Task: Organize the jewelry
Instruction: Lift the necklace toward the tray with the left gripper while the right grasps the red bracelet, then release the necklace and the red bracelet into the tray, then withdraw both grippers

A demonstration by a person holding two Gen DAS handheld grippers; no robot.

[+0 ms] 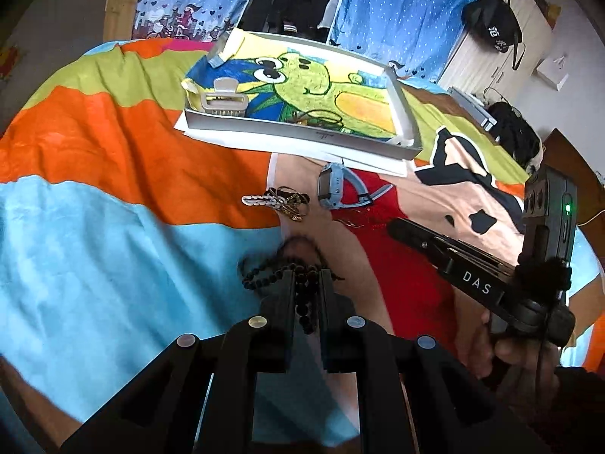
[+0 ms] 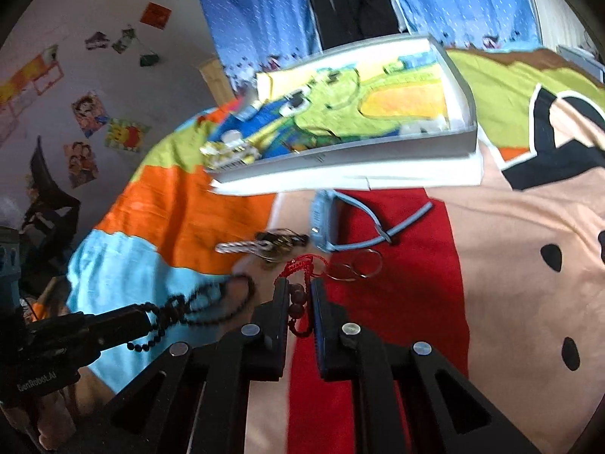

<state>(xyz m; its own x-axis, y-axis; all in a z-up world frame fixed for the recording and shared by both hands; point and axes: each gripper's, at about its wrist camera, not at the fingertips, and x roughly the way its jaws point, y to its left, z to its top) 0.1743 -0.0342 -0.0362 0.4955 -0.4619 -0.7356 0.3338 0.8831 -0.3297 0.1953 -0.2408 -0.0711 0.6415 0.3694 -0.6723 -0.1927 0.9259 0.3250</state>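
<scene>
Through your left wrist camera, your left gripper (image 1: pixel 307 278) pinches a string of dark round beads (image 1: pixel 272 270) above the colourful bedspread (image 1: pixel 94 227); the shallow white tray (image 1: pixel 302 134) lies beyond. Through the right, your right gripper (image 2: pixel 299 289) clamps a red cord bracelet with dark beads (image 2: pixel 298 295), near the blue strap watch (image 2: pixel 325 223).

Home bedroom, I'd say. I see a cartoon bedsheet (image 1: pixel 113 196) underneath, blue star curtains (image 1: pixel 408 3) at 12 o'clock, posters (image 2: pixel 81 140) on the wall at 9, possibly a wardrobe (image 1: pixel 487 49) at 2.
</scene>
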